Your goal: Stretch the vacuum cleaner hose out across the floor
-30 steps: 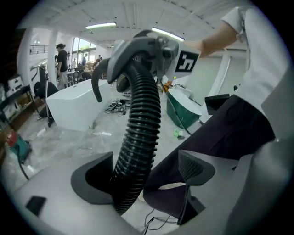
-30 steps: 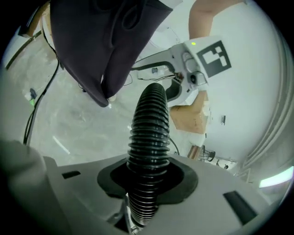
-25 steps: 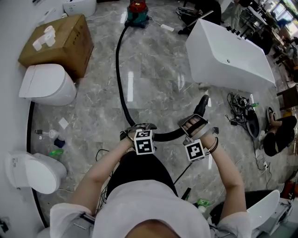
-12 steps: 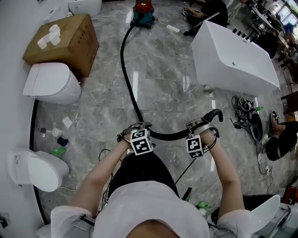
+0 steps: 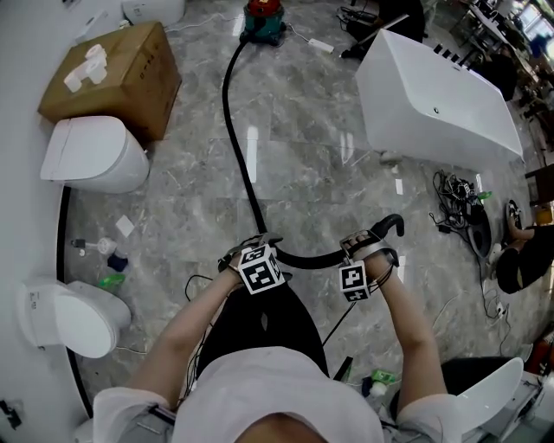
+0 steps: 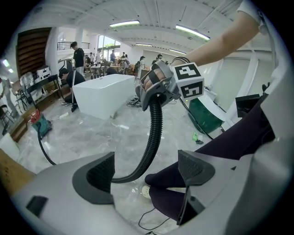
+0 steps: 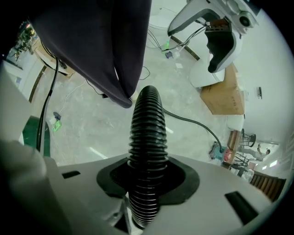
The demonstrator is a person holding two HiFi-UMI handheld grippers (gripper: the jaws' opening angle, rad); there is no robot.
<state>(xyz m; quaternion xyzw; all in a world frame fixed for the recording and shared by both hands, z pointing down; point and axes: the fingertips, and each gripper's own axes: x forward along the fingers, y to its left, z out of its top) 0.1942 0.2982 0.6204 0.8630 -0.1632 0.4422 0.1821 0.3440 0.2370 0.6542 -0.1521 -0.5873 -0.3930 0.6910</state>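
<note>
Over the grey marble floor [image 5: 303, 173], my right gripper [image 5: 363, 246] stays pinched on the black ribbed vacuum hose [image 5: 235, 130] and has sunk since a second ago, the hose's free end dropping with it. My left gripper [image 5: 251, 246] hangs spread, with the hose beside one pad, unpinched. The hose trails away to the red-and-green vacuum cleaner [image 5: 262, 22].

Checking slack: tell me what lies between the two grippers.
A bowed stretch of the hose runs from left gripper to right gripper, clearest in the head view.
</note>
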